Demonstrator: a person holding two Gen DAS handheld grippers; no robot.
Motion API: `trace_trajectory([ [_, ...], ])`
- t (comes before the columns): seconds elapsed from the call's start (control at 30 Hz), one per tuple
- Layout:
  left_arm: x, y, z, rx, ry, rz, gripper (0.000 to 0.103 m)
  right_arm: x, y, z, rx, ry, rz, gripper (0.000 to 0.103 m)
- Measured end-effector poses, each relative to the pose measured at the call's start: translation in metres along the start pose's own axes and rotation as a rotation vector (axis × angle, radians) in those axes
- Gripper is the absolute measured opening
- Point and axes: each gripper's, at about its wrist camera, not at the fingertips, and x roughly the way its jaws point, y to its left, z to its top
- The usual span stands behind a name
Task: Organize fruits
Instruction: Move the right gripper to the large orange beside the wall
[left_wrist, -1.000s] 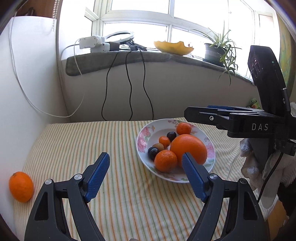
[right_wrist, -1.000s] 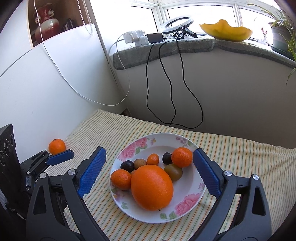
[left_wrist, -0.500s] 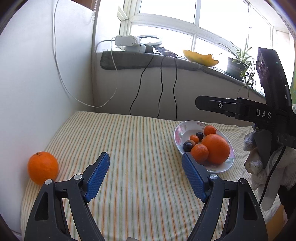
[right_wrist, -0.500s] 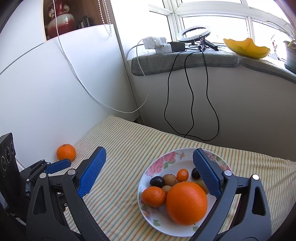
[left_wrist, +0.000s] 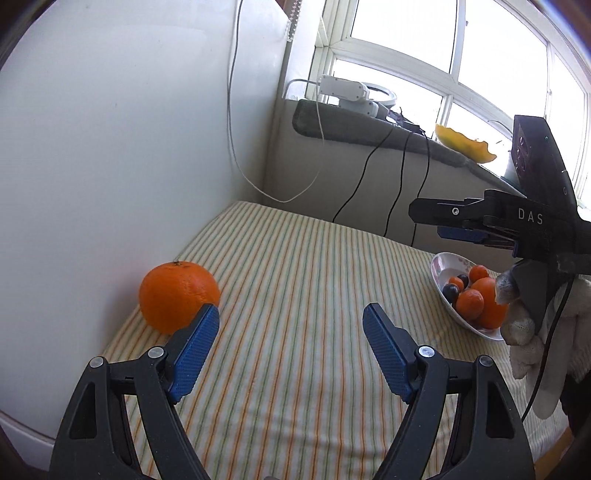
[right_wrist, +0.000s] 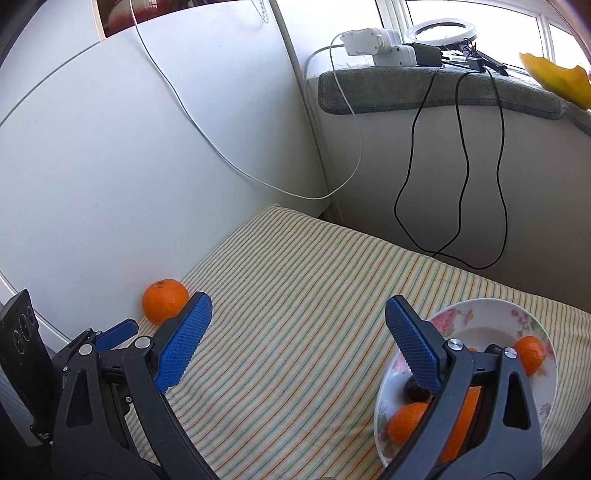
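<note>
Left gripper (left_wrist: 290, 330) low over the striped cloth (left_wrist: 303, 280), pointing toward the white wall, fingers wide apart and holding nothing. Lone orange (left_wrist: 179, 295) on the cloth against the wall, just beyond the left finger, contact impossible to tell. Right gripper (right_wrist: 297, 334) above the near side of the flowered plate (right_wrist: 491, 314), also spread wide and empty. Plate with oranges and dark small fruits, well apart from the lone orange.

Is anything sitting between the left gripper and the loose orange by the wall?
Nothing visible. Between the left gripper, jaws open, and the orange lies only bare striped cloth. The orange sits off to the gripper's left, next to the white wall. The fruit plate is far to the right.
</note>
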Motion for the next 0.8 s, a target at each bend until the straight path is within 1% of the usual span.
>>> trace_trajectory([
  [0.2, -0.003, 0.030, -0.010, -0.063, -0.001, 0.046, 0.080, 0.033, 0.011, 0.007, 0.010, 0.060, 0.100, 0.097],
  [0.37, -0.002, 0.050, -0.014, -0.107, -0.004, 0.061, 0.080, 0.064, 0.021, 0.010, 0.014, 0.117, 0.176, 0.097],
  [0.47, 0.003, 0.059, -0.016, -0.116, 0.009, 0.067, 0.078, 0.081, 0.030, 0.009, -0.001, 0.147, 0.217, 0.097],
  [0.5, 0.004, 0.061, -0.017, -0.118, 0.014, 0.069, 0.078, 0.089, 0.033, 0.010, -0.007, 0.161, 0.233, 0.097],
  [0.57, 0.009, 0.065, -0.017, -0.127, 0.022, 0.063, 0.073, 0.103, 0.040, 0.008, -0.017, 0.196, 0.269, 0.097],
  [0.67, 0.011, 0.067, -0.017, -0.128, 0.029, 0.063, 0.071, 0.123, 0.050, 0.004, -0.031, 0.242, 0.315, 0.097],
  [0.8, 0.016, 0.069, -0.015, -0.130, 0.038, 0.070, 0.069, 0.150, 0.059, 0.000, -0.027, 0.293, 0.364, 0.092],
])
